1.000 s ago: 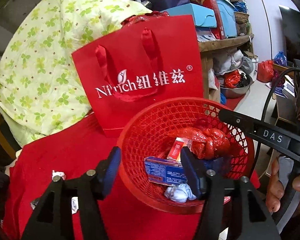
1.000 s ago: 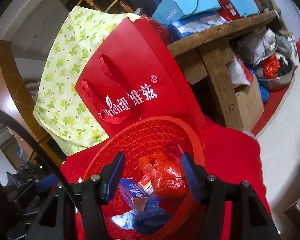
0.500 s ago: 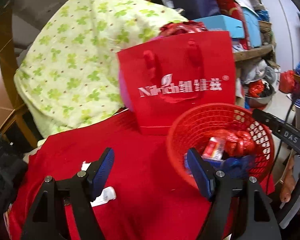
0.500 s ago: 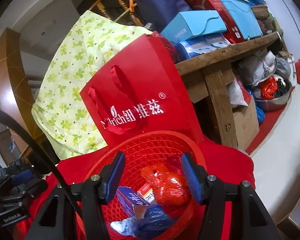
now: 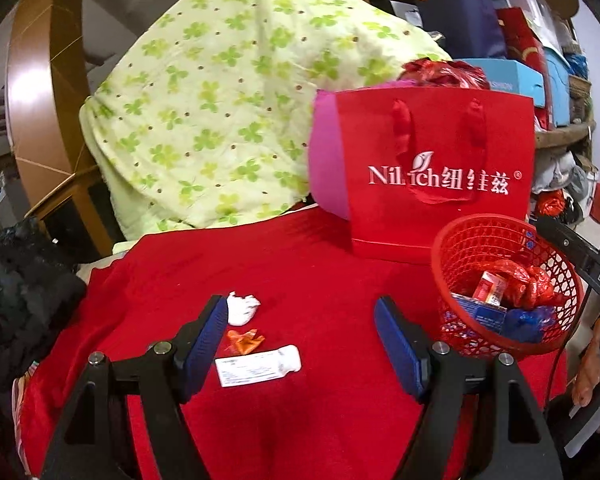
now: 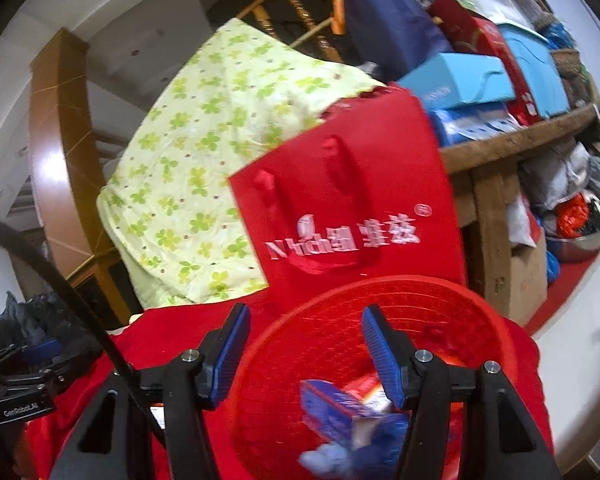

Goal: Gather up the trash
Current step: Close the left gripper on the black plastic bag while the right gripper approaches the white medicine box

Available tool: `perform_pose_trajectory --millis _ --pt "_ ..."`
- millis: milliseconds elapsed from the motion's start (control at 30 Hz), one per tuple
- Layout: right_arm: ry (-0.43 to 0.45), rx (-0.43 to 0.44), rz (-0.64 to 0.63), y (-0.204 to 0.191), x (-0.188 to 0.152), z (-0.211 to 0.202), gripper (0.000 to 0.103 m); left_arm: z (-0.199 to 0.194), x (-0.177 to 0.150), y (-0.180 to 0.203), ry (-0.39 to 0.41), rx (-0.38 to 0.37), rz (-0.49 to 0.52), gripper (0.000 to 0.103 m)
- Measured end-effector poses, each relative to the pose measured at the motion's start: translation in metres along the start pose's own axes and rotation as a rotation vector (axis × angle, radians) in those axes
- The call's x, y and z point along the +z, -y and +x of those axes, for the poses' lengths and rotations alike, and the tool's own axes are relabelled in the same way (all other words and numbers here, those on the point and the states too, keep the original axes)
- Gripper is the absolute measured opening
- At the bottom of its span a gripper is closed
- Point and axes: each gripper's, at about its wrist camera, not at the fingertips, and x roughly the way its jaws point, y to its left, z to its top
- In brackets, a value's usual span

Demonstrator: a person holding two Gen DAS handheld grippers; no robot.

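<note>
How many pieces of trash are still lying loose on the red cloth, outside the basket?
3, all near the left gripper's left finger: a crumpled white tissue, an orange wrapper below it, and a white tube nearest the camera. The gripper may hide more.

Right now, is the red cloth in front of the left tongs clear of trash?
No: a crumpled white tissue, an orange wrapper and a white tube lie on the red cloth.

Two wrist cameras facing the red gift bag (image 5: pixel 440 176)

The left view is looking from farther back, left of the red basket (image 5: pixel 508 280), slightly downward across the red cloth (image 5: pixel 300 264); the right view is hovering close over the basket, and both are sharing the bag and green quilt (image 6: pixel 204 168).
</note>
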Motion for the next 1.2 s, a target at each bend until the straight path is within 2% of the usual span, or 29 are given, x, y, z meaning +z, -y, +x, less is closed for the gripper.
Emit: perform_pose_trajectory --millis 167,367,500,667,833,933,1067,1200 --pt "-0.005 0.055 -0.035 -0.033 -0.006 0.002 0.063 -0.004 -0.009 -0.025 -0.001 0.011 -0.04 0.076" --pt "-0.084 0.131 -0.099 -0.078 -0.022 0.018 0.063 0.0 -0.034 -0.066 -0.038 0.054 -0.086 0.077" --pt "-0.181 0.176 -0.156 -0.109 -0.04 0.036 0.063 0.014 -0.065 -0.114 -0.111 0.119 -0.145 0.077" --pt "-0.38 0.233 -0.194 -0.143 -0.069 0.077 0.064 0.029 -0.107 -0.17 -0.215 0.202 -0.219 0.077" --pt "-0.619 0.269 -0.119 -0.161 -0.104 0.13 0.064 0.042 -0.144 -0.211 -0.299 0.244 -0.264 0.077" --pt "-0.714 0.286 -0.058 -0.167 -0.121 0.157 0.064 0.051 -0.155 -0.227 -0.321 0.247 -0.262 0.077" --pt "-0.843 0.318 0.066 -0.172 -0.144 0.192 0.064 0.069 -0.158 -0.242 -0.329 0.184 -0.25 0.077" --pt "-0.929 0.329 0.227 -0.167 -0.168 0.224 0.065 0.102 -0.149 -0.253 -0.318 0.115 -0.184 0.077"
